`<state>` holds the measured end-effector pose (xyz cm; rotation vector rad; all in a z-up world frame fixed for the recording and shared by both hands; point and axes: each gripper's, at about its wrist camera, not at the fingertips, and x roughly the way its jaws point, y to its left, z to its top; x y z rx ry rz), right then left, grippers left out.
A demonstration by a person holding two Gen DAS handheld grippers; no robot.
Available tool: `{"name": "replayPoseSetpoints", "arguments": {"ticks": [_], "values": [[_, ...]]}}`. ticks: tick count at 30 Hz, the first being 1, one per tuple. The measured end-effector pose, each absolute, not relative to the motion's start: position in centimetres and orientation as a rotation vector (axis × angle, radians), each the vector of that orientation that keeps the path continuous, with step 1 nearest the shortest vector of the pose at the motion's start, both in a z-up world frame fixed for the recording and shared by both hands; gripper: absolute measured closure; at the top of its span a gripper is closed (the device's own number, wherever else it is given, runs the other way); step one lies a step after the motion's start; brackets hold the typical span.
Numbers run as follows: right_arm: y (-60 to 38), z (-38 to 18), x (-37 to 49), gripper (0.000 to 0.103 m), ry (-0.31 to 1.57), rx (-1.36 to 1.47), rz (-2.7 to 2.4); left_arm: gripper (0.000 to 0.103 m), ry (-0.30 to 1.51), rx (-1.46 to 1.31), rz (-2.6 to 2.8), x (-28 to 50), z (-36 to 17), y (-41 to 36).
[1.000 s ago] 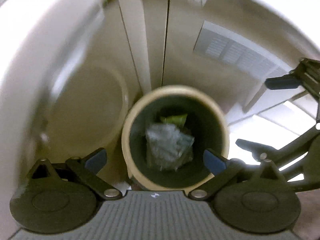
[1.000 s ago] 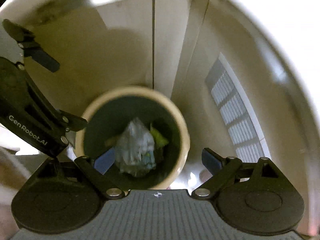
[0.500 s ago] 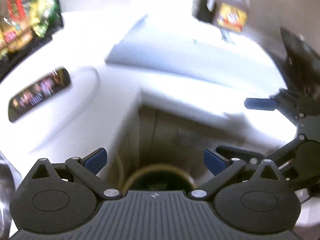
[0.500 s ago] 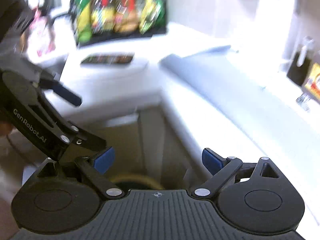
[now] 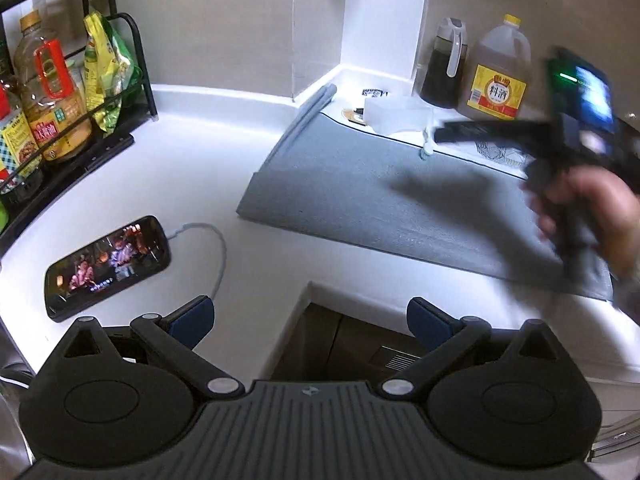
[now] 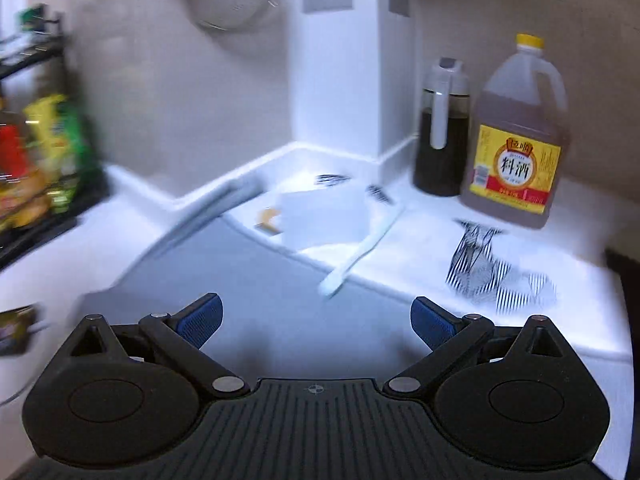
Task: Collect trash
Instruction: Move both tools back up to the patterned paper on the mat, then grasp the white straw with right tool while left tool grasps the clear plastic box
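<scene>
Both grippers hang spread and empty over the white counter point(image 5: 240, 136): left gripper point(image 5: 310, 316), right gripper point(image 6: 316, 316). White plastic scrap point(image 6: 324, 216) and a white stick point(image 6: 360, 254) lie beyond the grey mat point(image 5: 360, 188); motion blur smears the striped wrapper point(image 6: 492, 276) and the right hand point(image 5: 596, 208)
</scene>
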<state>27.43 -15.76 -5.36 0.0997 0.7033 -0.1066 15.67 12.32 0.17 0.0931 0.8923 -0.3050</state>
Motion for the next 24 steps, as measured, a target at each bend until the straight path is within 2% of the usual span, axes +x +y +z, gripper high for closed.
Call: {"name": "replayPoseSetpoints", "arguments": {"ticks": [7, 13, 15, 16, 17, 18, 19, 20, 24], "values": [[-17.0, -10.1, 35.1, 0.003, 0.8, 0.136, -0.218, 0.0, 0.896, 0.081, -0.273, 16.8, 0.2, 12.5], [-17.6, -12.2, 37.3, 0.003, 0.882, 0.121, -0.242, 0.0, 0.895, 0.09, -0.267, 17.8, 0.2, 12.3], [-17.9, -12.4, 37.0, 0.006, 0.839, 0.103, -0.247, 0.0, 0.892, 0.098, -0.272, 18.1, 0.2, 12.0], [-18.1, -12.4, 36.7, 0.015, 0.818, 0.1, -0.247, 0.0, 0.889, 0.103, -0.275, 18.3, 0.2, 11.8], [-18.3, -12.1, 36.4, 0.035, 0.798, 0.098, -0.245, 0.0, 0.884, 0.107, -0.282, 18.5, 0.3, 11.6], [-18.4, -11.8, 36.2, 0.047, 0.784, 0.088, -0.239, 0.0, 0.88, 0.113, -0.29, 18.7, 0.3, 11.3], [-18.4, -11.6, 36.0, 0.077, 0.779, 0.076, -0.237, 0.0, 0.875, 0.118, -0.297, 19.0, 0.4, 11.0], [-18.5, -11.5, 35.7, 0.094, 0.781, 0.059, -0.25, 0.0, 0.867, 0.121, -0.306, 19.3, 0.4, 10.7], [-20.1, -11.3, 33.0, 0.098, 0.792, 0.086, -0.296, 0.0, 0.795, 0.15, -0.358, 21.1, 1.0, 8.7]]}}
